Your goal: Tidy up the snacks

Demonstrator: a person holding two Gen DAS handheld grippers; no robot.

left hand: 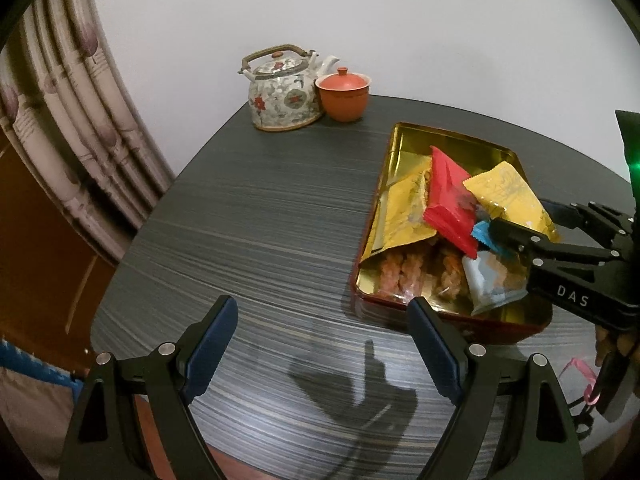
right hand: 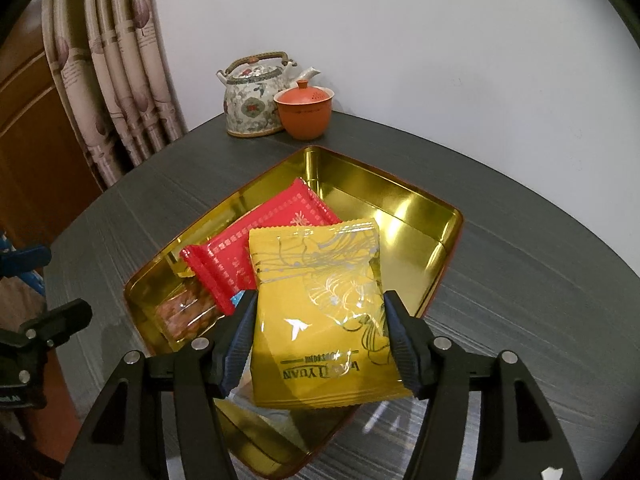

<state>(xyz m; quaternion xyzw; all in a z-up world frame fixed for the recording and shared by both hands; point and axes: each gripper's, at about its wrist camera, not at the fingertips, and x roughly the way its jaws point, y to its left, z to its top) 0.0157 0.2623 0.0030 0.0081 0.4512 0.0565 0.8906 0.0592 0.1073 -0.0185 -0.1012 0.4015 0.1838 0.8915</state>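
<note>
yellow packet (right hand: 320, 312) lies square between the right gripper (right hand: 318, 340) fingers, its long axis running toward twelve o'clock, away from the wrist and over the near corner of the gold tin (right hand: 440, 216). pads sit at nine and three o'clock against its side edges (whether they press or have just let go i cannot tell). it rests partly on the red packet (right hand: 256, 248), which lies at eleven o'clock, with twisted snacks (right hand: 180, 316) in clear wrap at nine. the far half of the tin, toward one o'clock, is bare metal and looks the likeliest spot for laying things flat. left gripper (left hand: 320, 340) hangs wide open and empty over the dark table (left hand: 260, 220), the tin at its two o'clock, so the right hand is plainly the nearer. teapot (right hand: 252, 108) and orange lidded cup (right hand: 304, 114) stand at twelve, well apart from the tin.
</note>
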